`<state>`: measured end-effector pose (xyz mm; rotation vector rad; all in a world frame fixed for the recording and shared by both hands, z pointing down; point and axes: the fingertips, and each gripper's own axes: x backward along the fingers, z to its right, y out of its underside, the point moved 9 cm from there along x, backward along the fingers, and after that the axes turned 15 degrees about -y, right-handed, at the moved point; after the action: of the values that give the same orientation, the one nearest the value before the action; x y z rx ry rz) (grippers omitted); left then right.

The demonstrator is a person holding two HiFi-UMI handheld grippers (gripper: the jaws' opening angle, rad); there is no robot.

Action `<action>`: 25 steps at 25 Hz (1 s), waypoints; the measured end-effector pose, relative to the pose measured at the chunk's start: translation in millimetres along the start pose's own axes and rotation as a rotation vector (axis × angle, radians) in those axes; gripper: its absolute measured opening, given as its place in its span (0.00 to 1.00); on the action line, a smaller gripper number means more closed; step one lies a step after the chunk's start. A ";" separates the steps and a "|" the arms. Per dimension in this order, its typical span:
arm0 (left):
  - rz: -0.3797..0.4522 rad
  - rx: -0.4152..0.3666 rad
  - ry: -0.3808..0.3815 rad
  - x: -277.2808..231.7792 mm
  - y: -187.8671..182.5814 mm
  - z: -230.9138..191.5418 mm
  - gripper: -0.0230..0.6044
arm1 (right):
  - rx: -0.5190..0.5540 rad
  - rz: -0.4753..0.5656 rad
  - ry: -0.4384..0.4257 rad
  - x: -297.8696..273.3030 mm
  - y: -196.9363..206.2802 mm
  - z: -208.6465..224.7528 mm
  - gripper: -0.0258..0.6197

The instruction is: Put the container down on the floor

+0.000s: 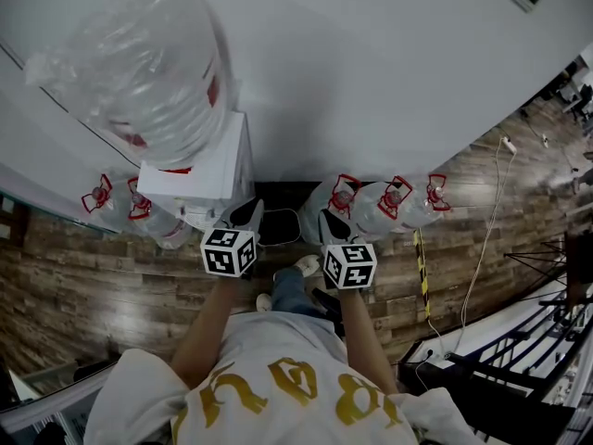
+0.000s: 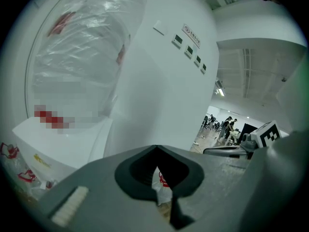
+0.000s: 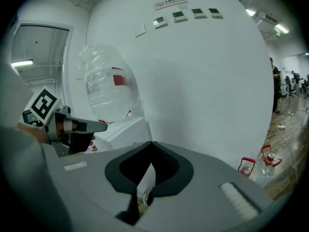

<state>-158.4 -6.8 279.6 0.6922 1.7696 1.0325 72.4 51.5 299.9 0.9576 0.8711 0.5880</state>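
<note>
Clear container (image 1: 341,202) with a red handle: upright on the wooden floor (image 1: 111,276), just ahead of the right gripper (image 1: 327,225), at the foot of the white wall (image 1: 389,82). Held by neither tool.

Right gripper: jaws pressed together tip to tip, nothing pinched. Only a sliver of pale plastic visible through the slit below the tips.

Left gripper (image 1: 247,214): beside the right one, roughly level with it. Jaws likewise closed and empty, with a bit of clear bottle and a red mark showing through the slit.

Between the two grippers and slightly ahead: a black mat (image 1: 278,202) against the wall.

To the right of the right gripper: two more jugs (image 1: 397,204) with red handles, side by side along the wall. Farther right, a white cable (image 1: 482,248) trailing over the boards.

Ahead and to the left of the left gripper: a white dispenser (image 1: 208,170), topped by a large bottle (image 1: 148,72) wrapped in clear plastic. Left of the dispenser, low down: another pair of red-handled bottles (image 1: 119,202).

High on the wall, above both grippers: a row of small switch panels (image 3: 186,13).
</note>
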 end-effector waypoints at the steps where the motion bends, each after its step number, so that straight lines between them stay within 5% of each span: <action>1: 0.000 -0.003 -0.003 0.1 0.5 0.1 0.04 | -0.001 -0.002 -0.002 -0.5 0.9 -0.2 0.09; 13: -0.003 -0.058 -0.013 -1.8 3.9 -1.3 0.04 | -0.008 -0.028 0.029 -0.2 5.7 4.3 0.09; 25: -0.018 -0.029 -0.049 -3.6 7.8 -11.3 0.04 | -0.052 -0.042 0.077 2.5 11.1 8.4 0.09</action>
<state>-167.2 -9.7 290.3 0.6767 1.7131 1.0183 80.2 54.8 311.3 0.8722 0.9383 0.6116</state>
